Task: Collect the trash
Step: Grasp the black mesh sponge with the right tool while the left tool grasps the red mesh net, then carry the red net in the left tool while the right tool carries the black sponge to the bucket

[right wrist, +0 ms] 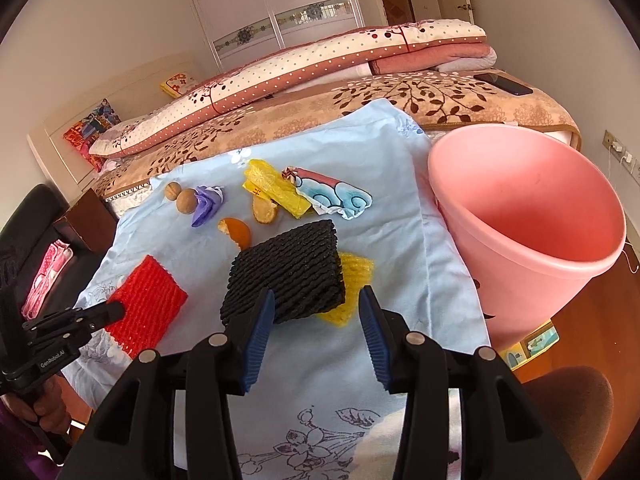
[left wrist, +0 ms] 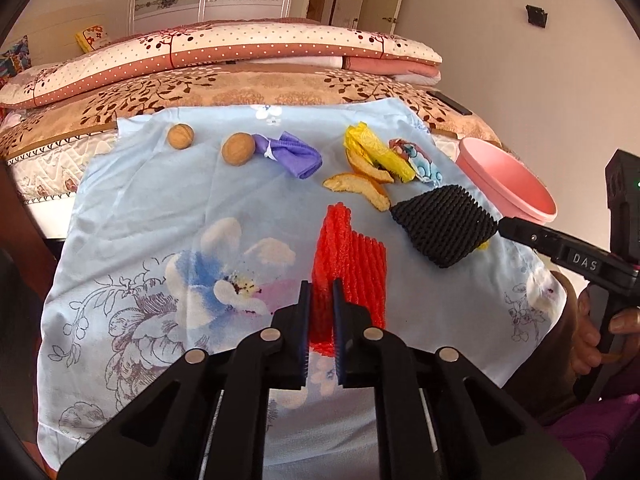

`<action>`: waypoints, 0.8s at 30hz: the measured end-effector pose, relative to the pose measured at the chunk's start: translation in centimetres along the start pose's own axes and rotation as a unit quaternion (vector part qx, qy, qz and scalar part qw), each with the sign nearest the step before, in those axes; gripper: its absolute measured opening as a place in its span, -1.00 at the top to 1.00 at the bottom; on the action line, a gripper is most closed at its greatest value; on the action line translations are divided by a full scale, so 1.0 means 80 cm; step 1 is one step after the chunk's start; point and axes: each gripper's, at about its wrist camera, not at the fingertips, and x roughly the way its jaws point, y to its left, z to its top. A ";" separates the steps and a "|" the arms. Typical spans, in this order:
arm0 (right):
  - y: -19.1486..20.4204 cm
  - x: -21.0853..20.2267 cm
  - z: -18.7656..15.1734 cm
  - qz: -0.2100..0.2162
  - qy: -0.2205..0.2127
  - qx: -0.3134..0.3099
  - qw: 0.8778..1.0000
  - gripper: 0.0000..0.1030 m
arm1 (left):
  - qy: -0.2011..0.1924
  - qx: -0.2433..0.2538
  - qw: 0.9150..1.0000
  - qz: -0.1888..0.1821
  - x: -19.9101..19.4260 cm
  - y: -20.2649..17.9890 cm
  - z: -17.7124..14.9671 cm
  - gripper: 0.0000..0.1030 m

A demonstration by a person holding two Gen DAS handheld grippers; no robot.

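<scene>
My left gripper [left wrist: 321, 292] is shut on the near edge of a red foam net [left wrist: 348, 268] that lies on the blue floral cloth [left wrist: 160, 216]; the net also shows in the right wrist view [right wrist: 148, 308]. My right gripper [right wrist: 316, 300] is open, its jaws on either side of the near edge of a black foam net [right wrist: 286, 276], which lies on a yellow foam net [right wrist: 352, 280]. A pink bin [right wrist: 532, 232] stands at the right. Orange peels [left wrist: 360, 184], a yellow wrapper [left wrist: 376, 148] and a patterned wrapper [left wrist: 420, 160] lie further back.
Two walnuts [left wrist: 181, 136] [left wrist: 238, 149] and a purple cloth [left wrist: 292, 152] lie at the back left of the cloth. Behind is a bed with folded quilts [left wrist: 224, 56] and a phone [right wrist: 504, 83]. A brown stool [right wrist: 568, 404] stands at the right.
</scene>
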 end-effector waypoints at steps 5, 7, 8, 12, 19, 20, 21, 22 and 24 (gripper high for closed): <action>-0.001 0.016 0.002 0.009 0.010 0.004 1.000 0.13 | -0.007 0.000 1.000 -0.003 -0.002 -0.003 0.008 0.82; 0.001 0.020 0.001 0.009 0.013 0.001 1.000 0.22 | -0.008 -0.002 1.000 -0.004 -0.001 -0.004 0.009 0.82; 0.001 0.021 0.001 0.011 0.015 0.001 1.000 0.39 | -0.009 -0.002 1.000 -0.004 -0.001 -0.004 0.009 0.82; 0.000 0.020 0.001 0.015 0.012 -0.001 1.000 0.82 | -0.007 -0.003 1.000 -0.003 0.002 -0.006 0.010 0.82; 0.002 -0.008 0.008 0.029 -0.025 -0.006 0.999 0.89 | -0.019 -0.001 1.000 -0.008 -0.004 -0.014 0.020 0.82; 0.003 -0.013 0.011 0.030 -0.032 -0.006 0.999 0.89 | -0.023 -0.001 1.000 -0.009 -0.006 -0.016 0.022 0.82; 0.003 -0.018 0.013 0.032 -0.038 -0.007 0.999 0.89 | -0.027 -0.001 1.000 -0.011 -0.008 -0.018 0.025 0.82; 0.003 -0.023 0.015 0.033 -0.044 -0.007 0.998 0.89 | -0.031 0.000 0.999 -0.012 -0.009 -0.021 0.028 0.82; 0.003 -0.032 0.021 0.033 -0.055 -0.006 0.998 0.89 | -0.038 0.001 0.999 -0.014 -0.012 -0.026 0.035 0.82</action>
